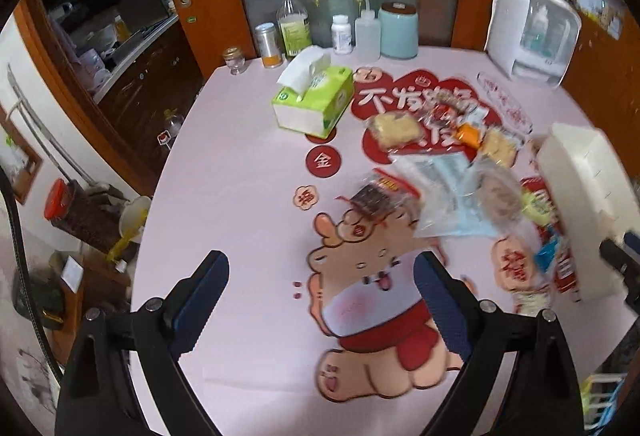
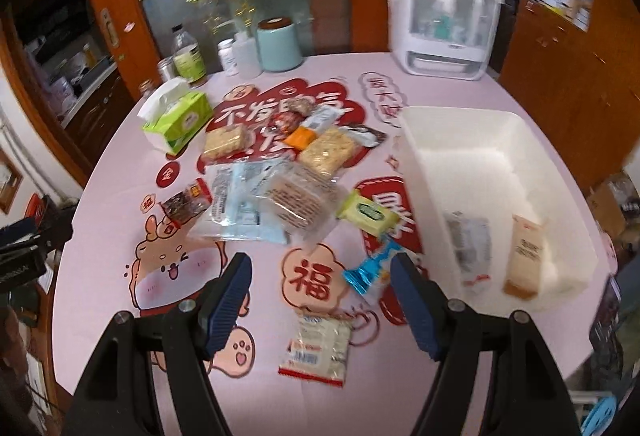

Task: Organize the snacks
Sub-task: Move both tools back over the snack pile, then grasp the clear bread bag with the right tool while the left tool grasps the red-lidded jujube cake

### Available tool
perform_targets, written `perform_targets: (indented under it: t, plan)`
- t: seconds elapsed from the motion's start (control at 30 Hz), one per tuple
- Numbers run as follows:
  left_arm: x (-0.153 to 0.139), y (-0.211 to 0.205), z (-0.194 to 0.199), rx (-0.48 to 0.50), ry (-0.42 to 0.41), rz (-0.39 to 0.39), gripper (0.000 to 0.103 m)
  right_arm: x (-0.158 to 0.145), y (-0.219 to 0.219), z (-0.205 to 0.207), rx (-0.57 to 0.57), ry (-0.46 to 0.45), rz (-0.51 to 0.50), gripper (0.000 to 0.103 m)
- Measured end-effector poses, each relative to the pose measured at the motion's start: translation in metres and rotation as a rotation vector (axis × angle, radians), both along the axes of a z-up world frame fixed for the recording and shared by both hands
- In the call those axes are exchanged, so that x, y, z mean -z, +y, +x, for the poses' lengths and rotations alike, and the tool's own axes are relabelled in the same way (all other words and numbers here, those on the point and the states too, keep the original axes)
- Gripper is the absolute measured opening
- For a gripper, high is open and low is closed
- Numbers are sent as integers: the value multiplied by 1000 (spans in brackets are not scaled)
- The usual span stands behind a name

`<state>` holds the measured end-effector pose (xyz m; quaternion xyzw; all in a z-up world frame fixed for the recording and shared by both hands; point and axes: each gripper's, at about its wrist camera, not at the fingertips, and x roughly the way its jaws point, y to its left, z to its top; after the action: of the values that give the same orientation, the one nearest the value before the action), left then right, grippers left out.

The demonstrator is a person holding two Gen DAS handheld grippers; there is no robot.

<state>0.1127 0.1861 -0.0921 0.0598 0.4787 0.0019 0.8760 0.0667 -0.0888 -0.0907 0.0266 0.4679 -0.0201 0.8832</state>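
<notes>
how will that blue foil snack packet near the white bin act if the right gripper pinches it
The blue foil packet looks small and puffy, so it is probably light and will crumple. Its glossy film may slip between the pads of the open right hand-held gripper. Lying flat on the tablecloth, it shouldn't roll.

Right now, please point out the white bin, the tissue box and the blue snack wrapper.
white bin (image 2: pixel 416 140), right wrist view, on its left wall.
tissue box (image 2: pixel 186 120), right wrist view, on its green top.
blue snack wrapper (image 2: pixel 366 272), right wrist view, on its middle.

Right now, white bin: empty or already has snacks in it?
Not empty. The white bin already holds two packets: a beige one and a clear one; the rest remain on the table.
</notes>
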Motion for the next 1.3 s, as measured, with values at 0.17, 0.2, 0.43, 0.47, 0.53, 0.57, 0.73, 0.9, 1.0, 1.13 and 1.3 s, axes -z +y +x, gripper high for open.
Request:
perform_targets:
  t: [0.17,0.2,0.43,0.47,0.53,0.57,0.73,0.9,1.0,1.13,1.3]
  plan:
    - [25,-3,34,73,42,27,93,22,12,44,-113,39,-58,73]
    - [28,-5,41,91,49,25,93,28,13,55,-144,47,-65,73]
    - [71,-38,106,315,171,46,93,78,24,119,-331,157,-166,73]
    - [77,-41,111,336,186,50,93,83,26,125,-352,168,-181,73]
    - [90,-49,123,383,226,55,93,95,30,135,-389,196,-220,73]
    - [98,-52,129,397,243,63,93,100,31,139,-401,207,-236,73]
    - [129,-57,154,417,327,77,93,125,30,153,-443,282,-217,75]
    - [152,-54,173,396,394,62,93,135,34,158,-463,282,-248,86]
    - [164,-56,178,394,421,79,93,139,36,160,-477,279,-264,88]
    - [175,-60,179,399,445,93,93,140,33,162,-477,271,-251,91]
    - [179,-59,176,387,453,8,70,140,31,161,-474,262,-241,89]
